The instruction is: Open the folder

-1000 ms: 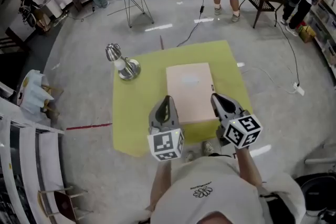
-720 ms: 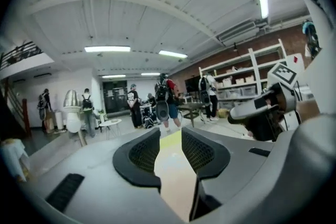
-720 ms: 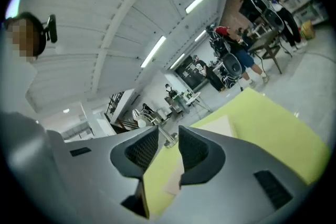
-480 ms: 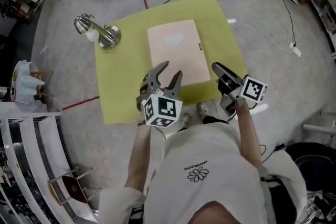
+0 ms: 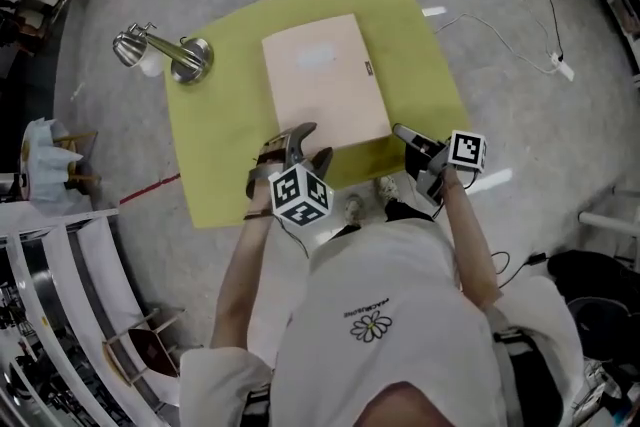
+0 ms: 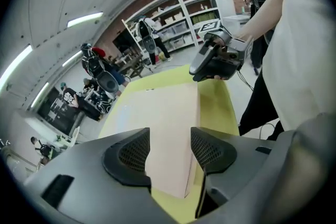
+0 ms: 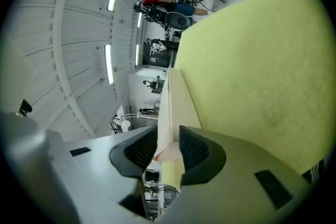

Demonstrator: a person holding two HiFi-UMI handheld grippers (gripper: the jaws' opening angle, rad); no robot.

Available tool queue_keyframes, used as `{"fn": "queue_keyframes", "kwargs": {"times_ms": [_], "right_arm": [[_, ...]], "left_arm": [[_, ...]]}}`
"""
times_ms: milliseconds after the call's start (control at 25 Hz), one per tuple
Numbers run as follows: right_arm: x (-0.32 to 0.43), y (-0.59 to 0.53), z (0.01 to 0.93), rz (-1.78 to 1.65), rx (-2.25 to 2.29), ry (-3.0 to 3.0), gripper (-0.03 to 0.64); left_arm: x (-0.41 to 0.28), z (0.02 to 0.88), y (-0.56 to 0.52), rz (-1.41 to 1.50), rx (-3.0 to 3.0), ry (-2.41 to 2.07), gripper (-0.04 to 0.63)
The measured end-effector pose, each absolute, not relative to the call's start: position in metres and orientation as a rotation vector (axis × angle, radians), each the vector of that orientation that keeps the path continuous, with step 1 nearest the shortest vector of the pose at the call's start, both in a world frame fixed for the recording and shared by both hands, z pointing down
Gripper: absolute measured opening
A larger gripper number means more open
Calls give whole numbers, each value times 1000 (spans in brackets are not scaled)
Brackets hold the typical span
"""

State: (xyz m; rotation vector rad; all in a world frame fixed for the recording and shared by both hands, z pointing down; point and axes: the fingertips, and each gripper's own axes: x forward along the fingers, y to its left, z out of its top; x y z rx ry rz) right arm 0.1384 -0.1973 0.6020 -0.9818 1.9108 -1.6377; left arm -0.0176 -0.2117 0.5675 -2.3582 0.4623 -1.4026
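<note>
1. Folder (image 5: 325,75): beige and closed. It lies flat on the yellow-green bench (image 5: 215,160), with bare bench showing on every side of the folder.
2. Left gripper (image 5: 305,147): you hold it at the folder's near left corner, tilted down towards it. Its jaws have just been opening and now stand wide apart. The folder's corner lies in the gap between the pads (image 6: 131,157), which do not press on it, so this gripper is released and holds nothing.
3. Right gripper (image 5: 408,137): you hold it at the folder's near right corner, rolled onto its side. Its jaws have just been opening. The folder's corner edge stands between the pads (image 7: 194,149) and is not clamped, so this gripper is released as well.
4. Lamp (image 5: 165,55): chrome, with its round base on the bench. It stands off the folder's far left corner, well apart from the folder.
5. Dark tab (image 5: 367,68): a small mark on the folder's right edge, towards its far end.
</note>
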Motion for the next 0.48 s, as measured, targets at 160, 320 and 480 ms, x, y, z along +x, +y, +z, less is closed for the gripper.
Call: {"fn": "queue_keyframes", "kwargs": {"times_ms": [160,320,480], "right_arm": [[138,-193,626,-1743,-930,1761,94],[136,-194,625,-1743,-878,1733,91],[132,-195,627,-1762,-875,1742,84]], "left_arm": [[-20,574,-210,-1439,-2317,440,235],[-19,579,-209,-1457,-2305,428,236],[-20,584,-209,-1470,-2277,409,235]]}}
